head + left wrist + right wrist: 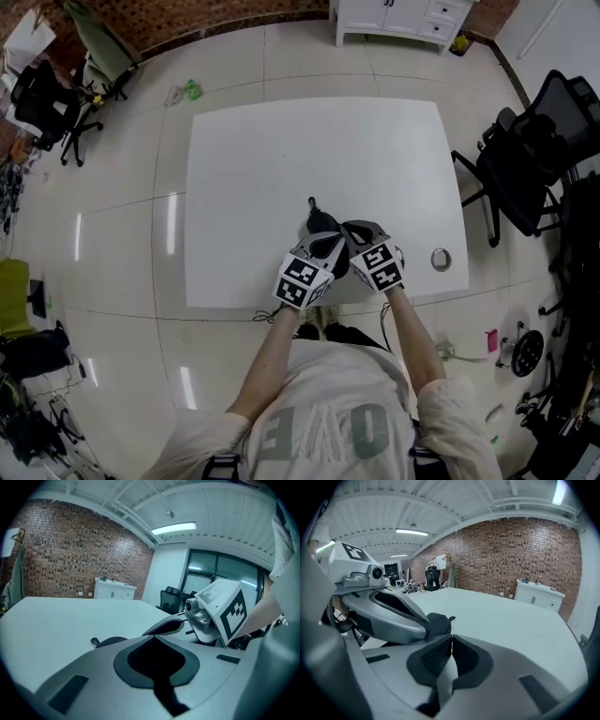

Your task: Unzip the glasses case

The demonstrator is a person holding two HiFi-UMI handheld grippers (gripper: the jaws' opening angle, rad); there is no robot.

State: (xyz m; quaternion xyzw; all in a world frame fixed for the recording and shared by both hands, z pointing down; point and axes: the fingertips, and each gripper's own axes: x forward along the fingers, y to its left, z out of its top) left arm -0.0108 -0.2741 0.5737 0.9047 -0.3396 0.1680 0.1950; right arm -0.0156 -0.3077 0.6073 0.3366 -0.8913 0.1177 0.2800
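The black glasses case [322, 223] lies on the white table [281, 159] near its front edge, its small pull [311, 202] pointing away from me. Both grippers hang close over its near end. My left gripper [326, 249] is shut with nothing between its jaws; in the left gripper view [153, 637] the case [110, 641] lies just beyond and left of the tips. My right gripper [352, 231] is shut too, pads touching at the tips [450, 638], with the case [438, 623] just ahead on the left. Much of the case is hidden under the grippers.
A roll of tape [441, 259] lies on the table at my right. A black office chair [525, 159] stands off the right edge, another chair [47, 103] at the far left, and a white cabinet [403, 17] by the brick wall.
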